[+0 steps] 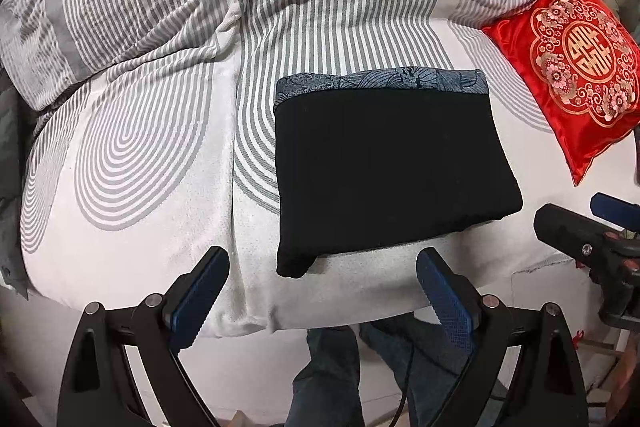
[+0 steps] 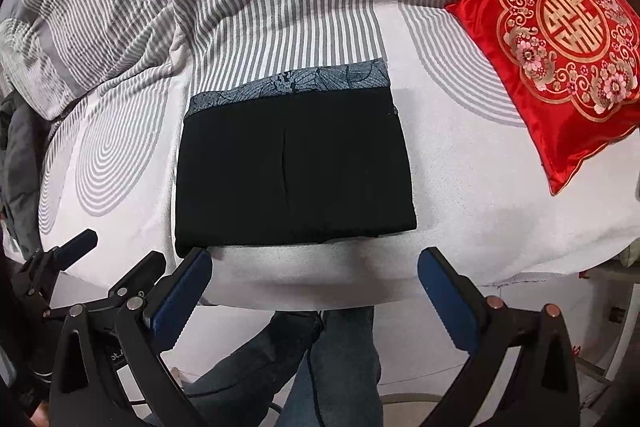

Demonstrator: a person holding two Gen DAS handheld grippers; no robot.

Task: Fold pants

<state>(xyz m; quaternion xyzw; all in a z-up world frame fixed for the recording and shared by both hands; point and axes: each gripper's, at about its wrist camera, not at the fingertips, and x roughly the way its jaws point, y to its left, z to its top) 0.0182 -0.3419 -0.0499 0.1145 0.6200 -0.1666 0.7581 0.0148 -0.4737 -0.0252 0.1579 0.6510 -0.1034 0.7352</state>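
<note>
White bed [image 2: 460,187] holds folded pants [image 2: 292,171]; only right view shows their crease.

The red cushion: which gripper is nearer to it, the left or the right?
Right. The right gripper hangs open before the folded pants, on the side of the red cushion. The left gripper, also open, sits farther away, at the pants' other front corner.

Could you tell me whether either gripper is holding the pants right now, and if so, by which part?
Nothing is held. The left gripper and right gripper are both open, hanging off the near edge of the bed, clear of the folded black pants.
</note>
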